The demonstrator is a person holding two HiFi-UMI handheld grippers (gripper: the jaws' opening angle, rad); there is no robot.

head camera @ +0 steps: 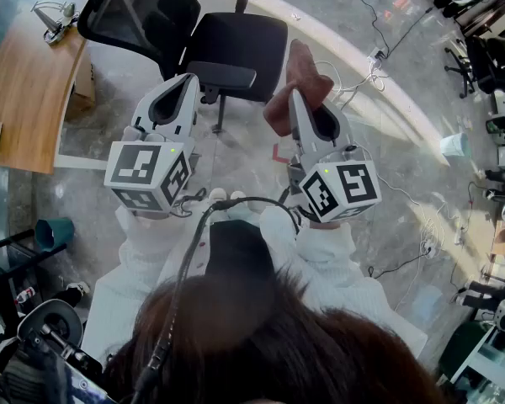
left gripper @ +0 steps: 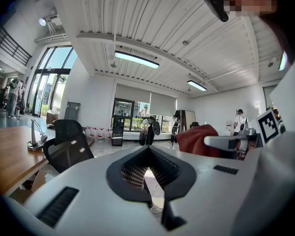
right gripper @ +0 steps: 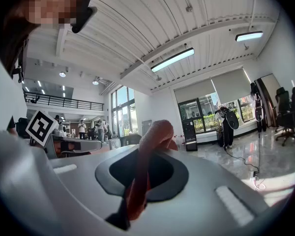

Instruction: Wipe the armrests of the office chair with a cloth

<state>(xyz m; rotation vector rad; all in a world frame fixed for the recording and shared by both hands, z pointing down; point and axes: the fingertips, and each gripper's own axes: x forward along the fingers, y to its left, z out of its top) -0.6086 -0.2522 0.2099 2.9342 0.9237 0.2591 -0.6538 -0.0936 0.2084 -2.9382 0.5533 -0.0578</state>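
Both tools are held side by side, pointing forward at the black mesh-backed office chair [head camera: 236, 45]. The left tool [head camera: 188, 78] is pressed together and empty. The right tool [head camera: 296, 95] pinches a reddish-brown cloth [head camera: 299, 70], whose length runs along the jaws just right of the chair's seat.

a wooden bench [head camera: 25, 99] stands at the left with a metal lamp [head camera: 55, 19] on it and a cardboard box [head camera: 84, 82] beneath. a teal bin [head camera: 53, 232] sits on the marble floor [head camera: 387, 141]. cables [head camera: 362, 7] trail to a power strip [head camera: 376, 55].
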